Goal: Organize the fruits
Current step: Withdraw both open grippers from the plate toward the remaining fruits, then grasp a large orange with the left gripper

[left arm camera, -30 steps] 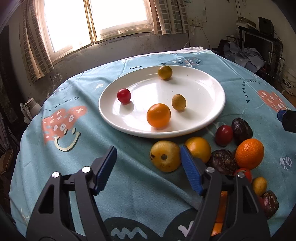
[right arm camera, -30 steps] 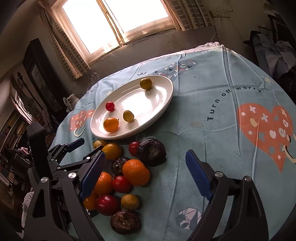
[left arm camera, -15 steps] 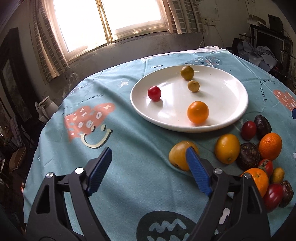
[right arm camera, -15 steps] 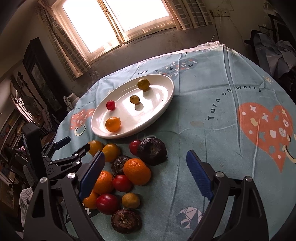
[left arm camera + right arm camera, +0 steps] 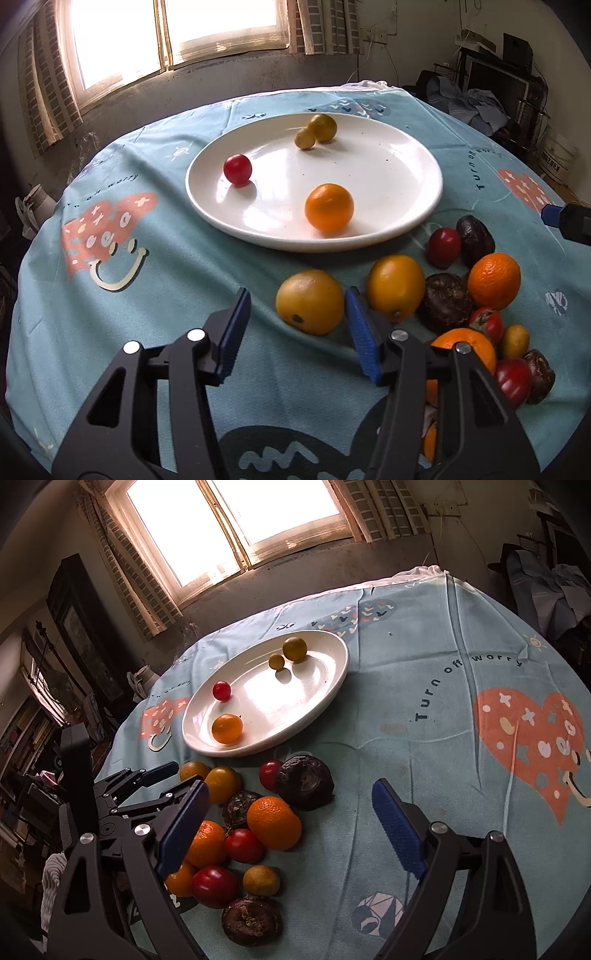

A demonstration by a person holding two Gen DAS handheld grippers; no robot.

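Note:
A white plate holds an orange fruit, a red tomato and two small olive-yellow fruits touching each other. Loose fruit lies on the cloth in front of it: a yellow fruit, another yellow one, an orange, dark passion fruits and red tomatoes. My left gripper is open and empty, its right finger between the two yellow fruits. My right gripper is open and empty above the pile, over an orange. The plate also shows in the right wrist view.
The round table wears a teal printed cloth. A window wall stands behind it. Clothes and furniture crowd the room at the right. The left gripper shows in the right wrist view beside the fruit pile.
The small olive fruit has rolled back across the plate until it touches the larger one. My left gripper swung left, then back toward the yellow fruit and closer. The right gripper barely moved.

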